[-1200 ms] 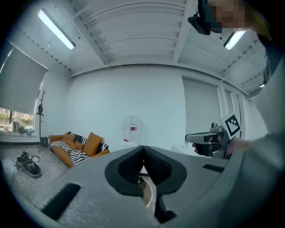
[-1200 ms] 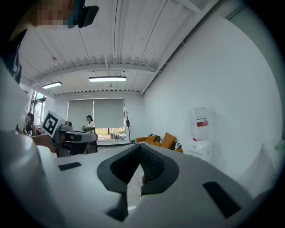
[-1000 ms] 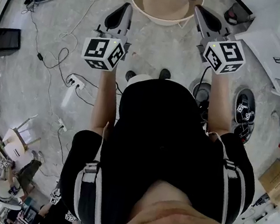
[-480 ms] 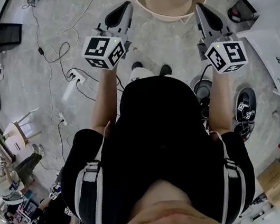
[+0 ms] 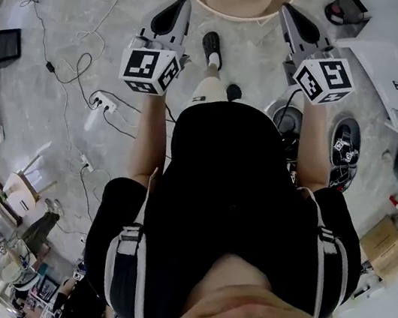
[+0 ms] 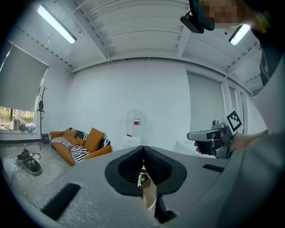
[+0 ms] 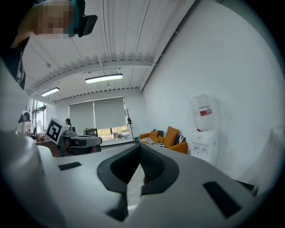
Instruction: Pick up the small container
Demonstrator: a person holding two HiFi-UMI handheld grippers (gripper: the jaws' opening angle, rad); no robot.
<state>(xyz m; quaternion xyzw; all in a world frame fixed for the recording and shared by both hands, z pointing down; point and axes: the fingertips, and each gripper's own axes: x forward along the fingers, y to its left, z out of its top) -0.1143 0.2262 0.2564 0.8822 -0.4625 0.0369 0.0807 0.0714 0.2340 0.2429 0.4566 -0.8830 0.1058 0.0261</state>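
Both the left gripper (image 6: pixel 143 151) and right gripper (image 7: pixel 140 149) have jaws together; red label on water dispenser (image 7: pixel 204 142) illegible.

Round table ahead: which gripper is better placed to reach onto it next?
Left, probably. The left gripper sights the round table straight past its shut fingers in its own view. The right gripper, also shut, sights only floor. Either must open first.
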